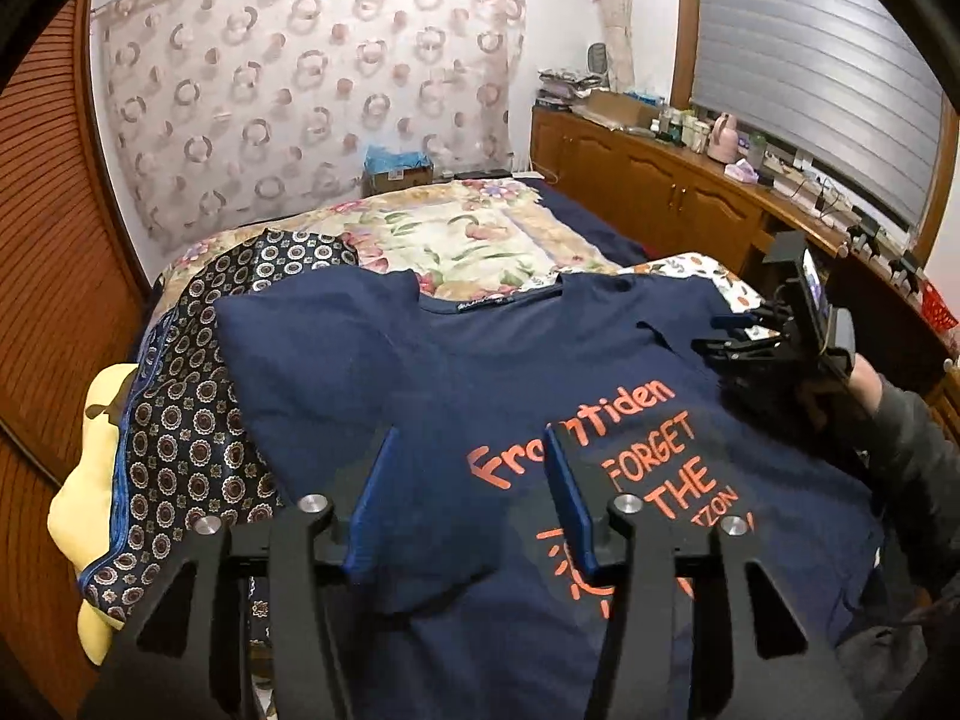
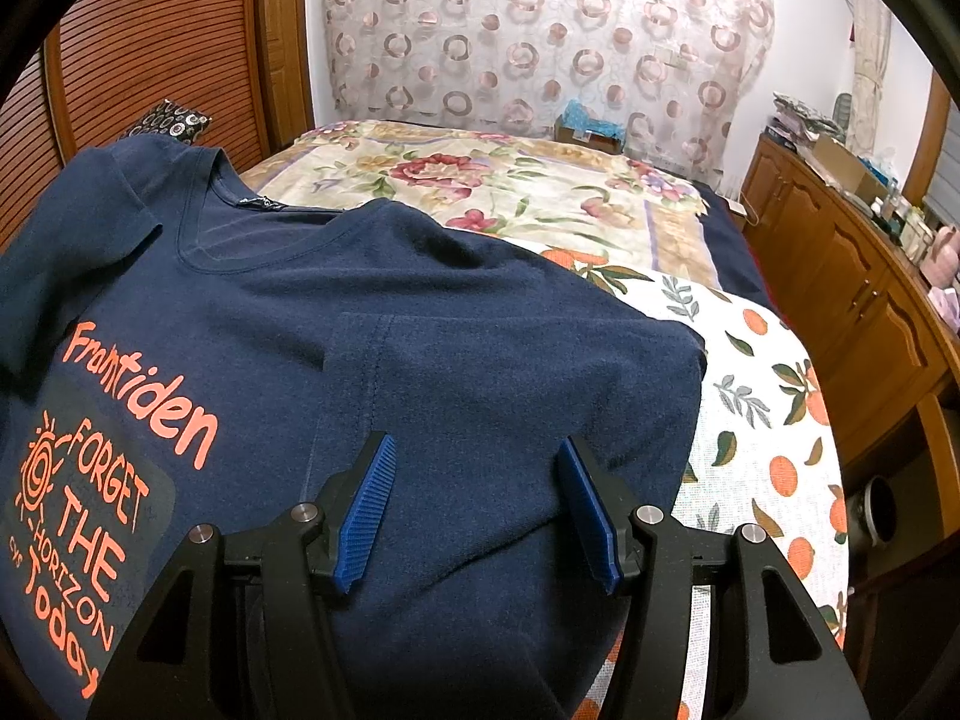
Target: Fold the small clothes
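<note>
- Bedroom scene: bed (image 1: 480,228) carries a floral quilt (image 2: 510,180), with an orange-print sheet (image 2: 762,420) on the near right part.
- Behind the bed hangs a curtain (image 1: 300,78) patterned with rings; wooden cabinets (image 1: 660,180) run along the right wall, their top cluttered with bottles and boxes.
- Slatted wooden door (image 1: 48,240) on the left; shuttered window (image 1: 810,60) at upper right.
- Navy T-shirt (image 1: 450,372) lies face up on the bed, collar pointing away from both cameras, orange print "Frontiden / FORGET THE HORIZON" across the chest.
- Shirt's left edge lies on a dark patterned cloth (image 1: 180,420); a yellow cloth (image 1: 90,480) sits beside that at the bed's edge.
- In the right wrist view a fold edge runs across the shirt just ahead of the fingers; the right side of the shirt ends against the orange-print sheet.
- Left tool (image 1: 468,504): blue pads apart, over the shirt front near the print; nothing clamped between them.
- Right tool (image 2: 480,516): pads apart, hovering over the shirt's right shoulder/sleeve area; fabric visible between the pads, but they do not press on it.
- Left wrist view also shows the right tool at the shirt's right edge, held by a hand (image 1: 864,378) in a dark sleeve.
</note>
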`<state>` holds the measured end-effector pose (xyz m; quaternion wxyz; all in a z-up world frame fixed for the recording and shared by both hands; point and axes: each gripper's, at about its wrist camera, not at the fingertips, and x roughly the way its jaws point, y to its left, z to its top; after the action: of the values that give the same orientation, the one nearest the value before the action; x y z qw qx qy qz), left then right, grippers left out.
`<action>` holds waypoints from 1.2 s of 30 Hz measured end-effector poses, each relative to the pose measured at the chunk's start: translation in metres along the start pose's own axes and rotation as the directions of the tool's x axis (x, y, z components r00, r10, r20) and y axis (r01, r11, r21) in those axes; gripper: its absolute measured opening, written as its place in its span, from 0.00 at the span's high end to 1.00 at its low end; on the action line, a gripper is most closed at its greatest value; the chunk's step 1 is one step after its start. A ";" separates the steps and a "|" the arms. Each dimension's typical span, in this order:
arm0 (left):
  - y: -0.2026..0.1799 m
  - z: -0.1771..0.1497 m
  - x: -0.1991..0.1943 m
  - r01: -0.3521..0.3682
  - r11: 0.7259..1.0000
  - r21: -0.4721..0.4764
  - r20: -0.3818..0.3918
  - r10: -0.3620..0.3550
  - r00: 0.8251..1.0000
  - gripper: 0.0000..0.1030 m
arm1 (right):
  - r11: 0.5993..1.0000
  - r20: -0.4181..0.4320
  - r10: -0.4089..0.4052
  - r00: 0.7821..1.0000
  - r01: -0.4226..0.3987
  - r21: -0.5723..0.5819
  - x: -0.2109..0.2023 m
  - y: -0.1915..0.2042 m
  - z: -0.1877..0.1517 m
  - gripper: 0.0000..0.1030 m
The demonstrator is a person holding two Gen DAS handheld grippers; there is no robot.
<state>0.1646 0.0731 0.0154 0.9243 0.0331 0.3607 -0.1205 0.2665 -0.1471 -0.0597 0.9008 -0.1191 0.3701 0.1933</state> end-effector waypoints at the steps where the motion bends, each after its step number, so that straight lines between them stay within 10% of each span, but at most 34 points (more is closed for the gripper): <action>1: 0.002 0.000 0.000 -0.011 1.000 -0.004 0.005 0.011 1.000 0.39 | 1.000 0.000 0.000 1.000 0.000 0.000 0.000 0.000 0.000 0.43; 36: 0.102 0.034 0.062 -0.235 0.964 -0.122 -0.055 0.230 0.972 0.27 | 0.998 -0.003 0.055 0.998 -0.055 0.036 -0.002 -0.013 0.011 0.37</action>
<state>0.2561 0.1549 -0.0038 0.9248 0.0181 0.3797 0.0128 0.2771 -0.1553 -0.0498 0.8963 -0.0931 0.3786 0.2111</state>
